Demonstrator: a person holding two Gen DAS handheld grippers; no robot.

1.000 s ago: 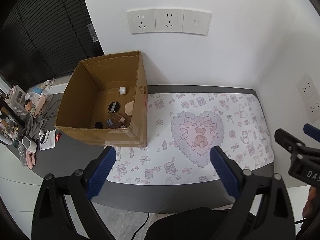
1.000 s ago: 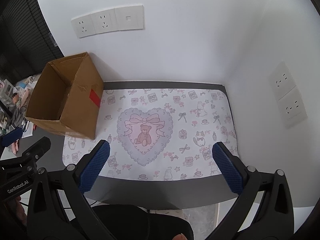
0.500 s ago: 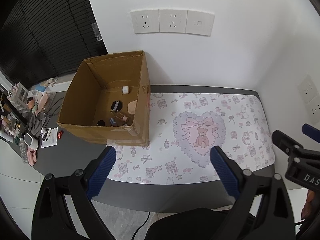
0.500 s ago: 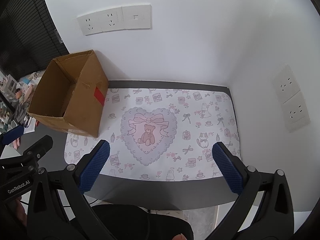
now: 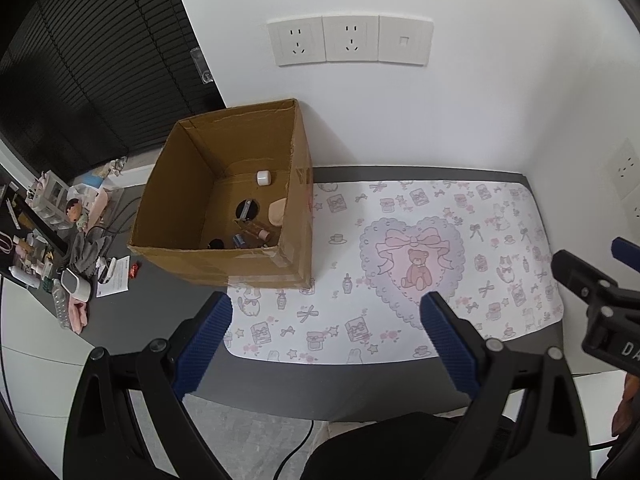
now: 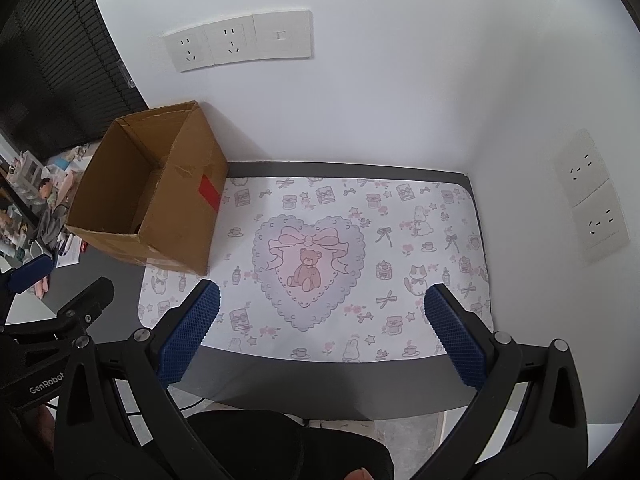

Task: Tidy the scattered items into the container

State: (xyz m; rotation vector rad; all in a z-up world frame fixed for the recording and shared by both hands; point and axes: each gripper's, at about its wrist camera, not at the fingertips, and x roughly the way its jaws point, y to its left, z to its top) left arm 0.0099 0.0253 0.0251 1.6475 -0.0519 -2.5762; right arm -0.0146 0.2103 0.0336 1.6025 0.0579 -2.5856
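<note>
The box [image 5: 224, 264] stands at the mat's [image 5: 400, 332] far left corner, holding small items [image 5: 252, 232]. The left gripper [image 5: 326, 338], jaws wide apart and empty, hangs near and right of it. The right gripper [image 6: 320, 330], also spread and empty, hovers over the mat's near edge, the box far left.

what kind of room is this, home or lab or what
Probably a home or office desk corner used for recording: a dark desk against a white wall with wall sockets, a teddy-bear print mat, and a cluttered side table.
</note>
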